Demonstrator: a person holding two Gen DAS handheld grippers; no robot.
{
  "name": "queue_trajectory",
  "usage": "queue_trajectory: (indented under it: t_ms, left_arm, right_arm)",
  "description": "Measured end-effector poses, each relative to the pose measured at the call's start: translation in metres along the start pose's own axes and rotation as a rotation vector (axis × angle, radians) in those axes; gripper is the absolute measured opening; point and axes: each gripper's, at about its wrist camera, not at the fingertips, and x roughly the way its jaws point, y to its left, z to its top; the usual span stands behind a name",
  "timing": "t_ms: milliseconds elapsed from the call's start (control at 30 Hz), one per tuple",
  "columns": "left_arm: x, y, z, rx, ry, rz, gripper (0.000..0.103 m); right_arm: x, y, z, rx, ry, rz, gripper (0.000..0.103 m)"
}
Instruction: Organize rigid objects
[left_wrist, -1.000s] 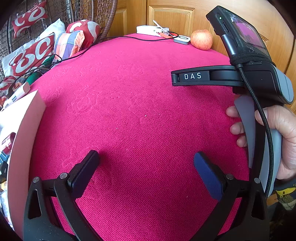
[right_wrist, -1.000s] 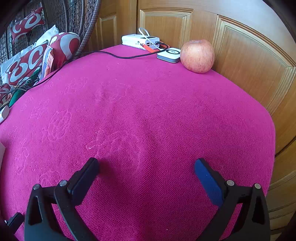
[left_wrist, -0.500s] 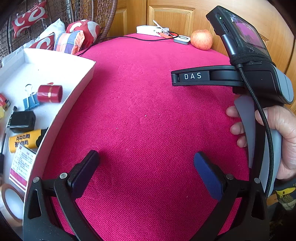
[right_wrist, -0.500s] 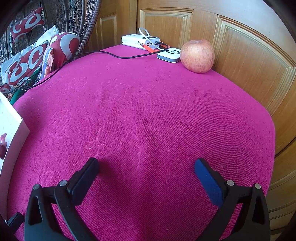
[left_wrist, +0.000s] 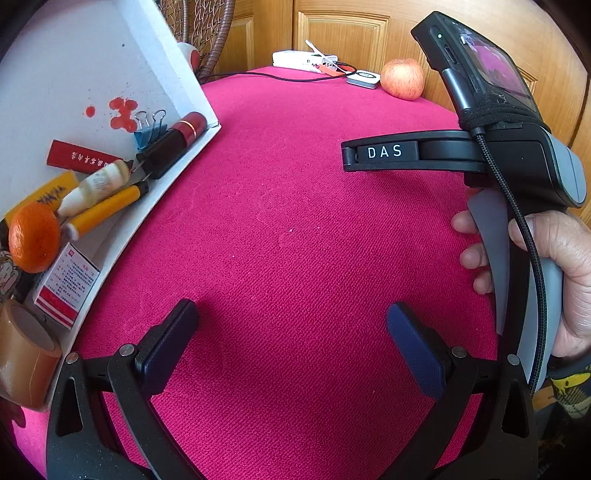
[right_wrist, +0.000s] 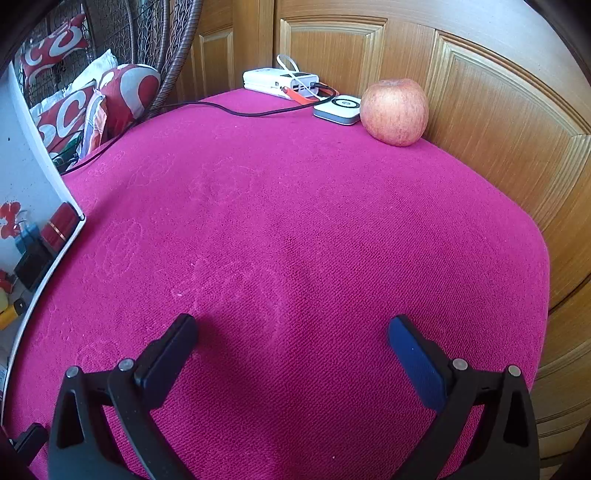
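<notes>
From the left wrist, the left gripper (left_wrist: 291, 325) is hovering over the pink cloth (left_wrist: 295, 221), jaws spread wide and empty. The white tray (left_wrist: 110, 66) is tilting steeply on the left, its clutter sliding toward the low rim: lipstick (left_wrist: 188, 127), orange (left_wrist: 33, 236), tape roll (left_wrist: 22, 350), probably to spill them out for sorting.

From the right wrist, the right gripper (right_wrist: 291, 332) is waiting too, jaws apart and empty, with the apple (right_wrist: 394, 110) sitting against the far door.
</notes>
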Motion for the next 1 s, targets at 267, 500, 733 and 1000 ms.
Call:
queue_trajectory:
  t_ms: [267, 500, 733, 1000]
  left_arm:
    - [-0.0002, 0.0002, 0.0001, 0.000, 0.000, -0.001, 0.103]
    - [-0.0001, 0.0006, 0.0002, 0.000, 0.001, -0.002, 0.103]
    - [-0.0006, 0.0016, 0.0010, -0.001, 0.000, -0.001, 0.103]
    - [-0.0007, 0.0031, 0.0012, -0.001, 0.001, -0.002, 0.103]
  right_arm:
    - [0.0002, 0.0006, -0.0003, 0.000, 0.000, -0.001, 0.103]
    - [0.0001, 0.0010, -0.0008, 0.000, 0.000, -0.002, 0.103]
    - [0.0002, 0.0009, -0.0006, 0.000, 0.000, -0.001, 0.103]
    - [0.0001, 0.0004, -0.0004, 0.000, 0.001, -0.001, 0.103]
